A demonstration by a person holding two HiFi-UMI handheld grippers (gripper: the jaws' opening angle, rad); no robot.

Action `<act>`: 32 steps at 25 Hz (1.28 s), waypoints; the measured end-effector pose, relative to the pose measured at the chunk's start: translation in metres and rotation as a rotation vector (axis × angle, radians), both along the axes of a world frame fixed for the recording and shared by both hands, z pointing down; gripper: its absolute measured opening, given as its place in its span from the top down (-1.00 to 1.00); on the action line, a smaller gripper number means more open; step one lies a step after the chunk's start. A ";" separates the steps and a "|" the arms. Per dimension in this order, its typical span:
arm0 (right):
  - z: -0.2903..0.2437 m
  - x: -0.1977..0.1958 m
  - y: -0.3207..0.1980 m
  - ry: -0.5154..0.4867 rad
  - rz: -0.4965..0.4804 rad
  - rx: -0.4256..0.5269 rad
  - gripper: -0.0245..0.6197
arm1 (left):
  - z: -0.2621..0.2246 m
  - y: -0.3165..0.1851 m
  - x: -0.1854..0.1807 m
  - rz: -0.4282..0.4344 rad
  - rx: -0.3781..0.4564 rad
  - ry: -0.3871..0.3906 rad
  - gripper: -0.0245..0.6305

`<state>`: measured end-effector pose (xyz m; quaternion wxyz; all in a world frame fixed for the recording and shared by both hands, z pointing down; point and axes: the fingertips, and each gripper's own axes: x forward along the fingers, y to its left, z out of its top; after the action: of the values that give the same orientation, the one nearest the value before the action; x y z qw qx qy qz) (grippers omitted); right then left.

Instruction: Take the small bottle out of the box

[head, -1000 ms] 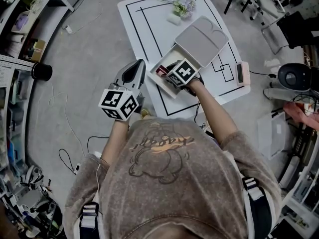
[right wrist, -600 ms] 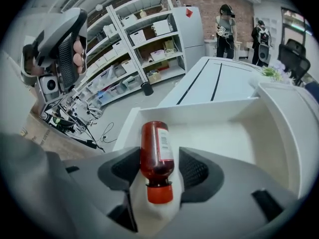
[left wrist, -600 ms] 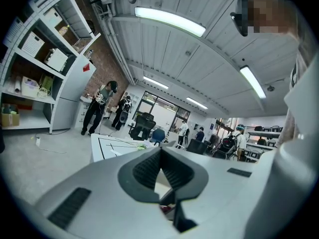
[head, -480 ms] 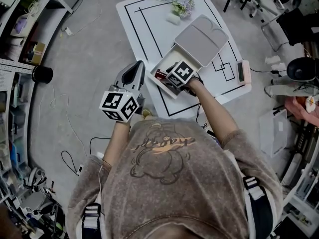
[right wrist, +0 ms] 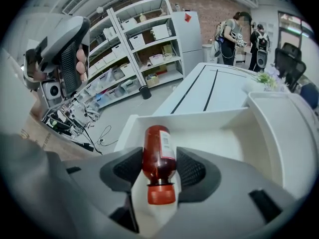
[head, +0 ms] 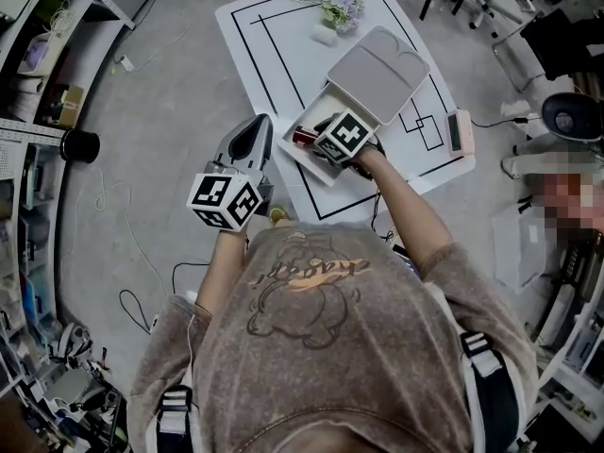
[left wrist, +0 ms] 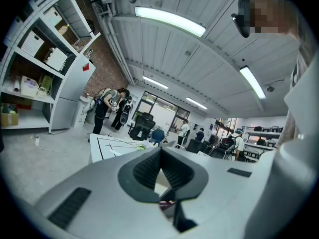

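Observation:
A small red-brown bottle (right wrist: pixel 158 156) with a red cap and white label lies between the pads of my right gripper (right wrist: pixel 158 169), cap toward the camera. The jaws are closing, and both pads touch the bottle's sides. It hangs over the open white box (right wrist: pixel 234 133). In the head view the right gripper (head: pixel 317 138) reaches into the box (head: pixel 310 166) and the bottle's red end (head: pixel 303 136) shows at the box's left wall. My left gripper (head: pixel 262 123) is held left of the box, above the floor. Its jaws (left wrist: pixel 160 152) are shut with nothing in them.
The box's lid (head: pixel 377 72) lies open behind it on a white mat (head: pixel 274 55) with black lines. A sprig of flowers (head: pixel 344 9) lies at the mat's far end and a pink device (head: pixel 460 135) at its right edge. Shelves, a black can (head: pixel 80 144) and cables are at the left.
The right gripper has stayed in the box with the bottle between its jaws and has shifted only slightly. The left gripper has not moved.

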<state>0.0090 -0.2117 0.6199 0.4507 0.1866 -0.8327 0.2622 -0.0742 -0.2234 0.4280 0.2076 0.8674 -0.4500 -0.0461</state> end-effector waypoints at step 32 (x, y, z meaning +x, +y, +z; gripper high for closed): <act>-0.206 0.111 0.010 -0.432 0.530 0.625 0.30 | -0.011 0.025 0.062 0.163 0.039 -0.036 0.90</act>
<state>0.1201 -0.2012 0.4142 0.1063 0.4612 -0.8701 0.1376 -0.0121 -0.1979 0.4174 0.1857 0.9057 -0.3804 -0.0221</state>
